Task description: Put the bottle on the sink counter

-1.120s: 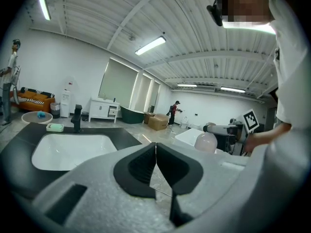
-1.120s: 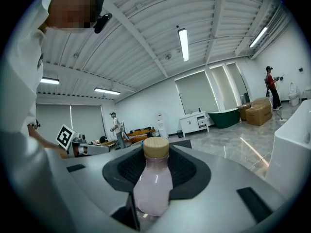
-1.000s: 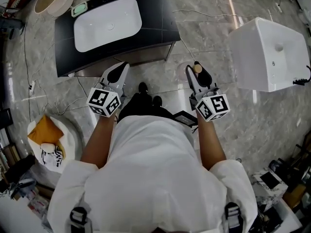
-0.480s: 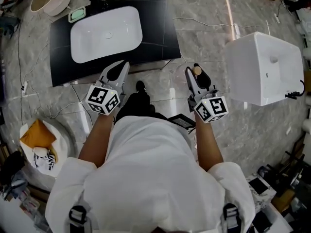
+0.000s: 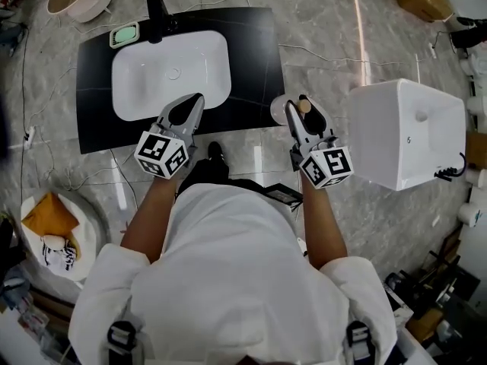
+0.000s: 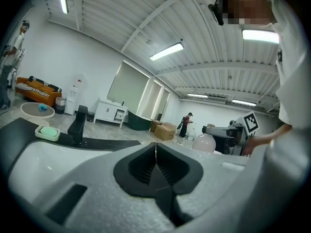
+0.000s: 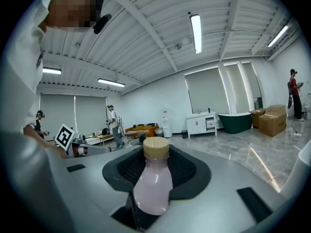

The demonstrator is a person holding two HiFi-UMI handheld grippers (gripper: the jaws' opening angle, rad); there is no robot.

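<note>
Pink bottle [image 7: 153, 188] in right gripper [image 7: 156, 155]

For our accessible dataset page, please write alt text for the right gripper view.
The right tongs hold a pale pink bottle with a tan cap between their black pads. Behind is a large bright hall with ceiling lamps, a white cabinet and a green bathtub at the far wall; a few people stand in the distance.
</note>
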